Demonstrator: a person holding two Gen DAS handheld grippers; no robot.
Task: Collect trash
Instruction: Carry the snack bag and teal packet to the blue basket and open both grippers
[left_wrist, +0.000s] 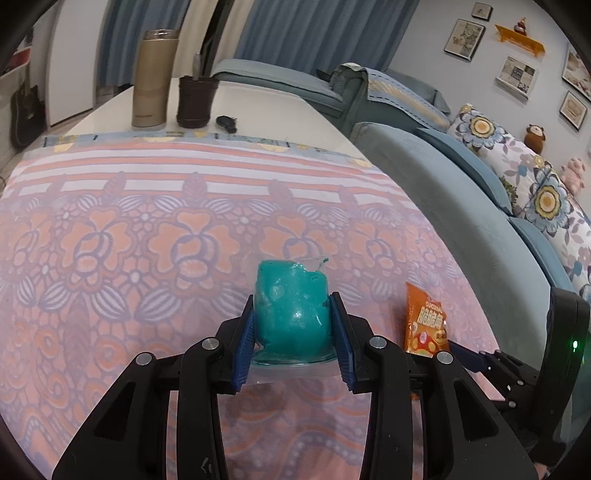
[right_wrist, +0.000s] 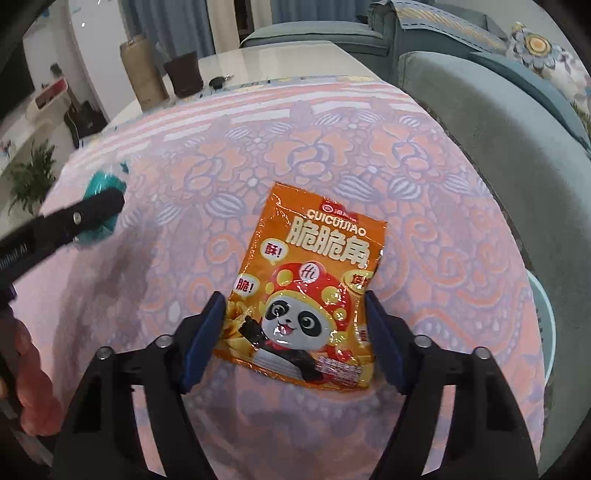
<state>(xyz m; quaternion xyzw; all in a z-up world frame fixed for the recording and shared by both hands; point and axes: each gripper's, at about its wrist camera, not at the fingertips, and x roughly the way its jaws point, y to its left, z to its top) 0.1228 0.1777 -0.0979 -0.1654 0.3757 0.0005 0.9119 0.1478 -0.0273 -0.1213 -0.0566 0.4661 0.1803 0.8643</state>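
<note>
The left gripper (left_wrist: 292, 334) has its jaws clenched on a clear bag of teal gel (left_wrist: 291, 314) resting on the pink floral cloth (left_wrist: 147, 240) over the worktop. Just to its right, the right gripper (right_wrist: 295, 341) has its jaws released, straddling an orange snack packet (right_wrist: 308, 288) lying flat.

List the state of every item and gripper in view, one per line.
Left gripper: shut on the teal gel bag.
Teal gel bag: pinched between both pads, on the cloth.
Right gripper: open, straddling the snack packet.
Snack packet: lying flat, face up.
Gold tumbler: upright, lid on.
Dark cup: upright.
</note>
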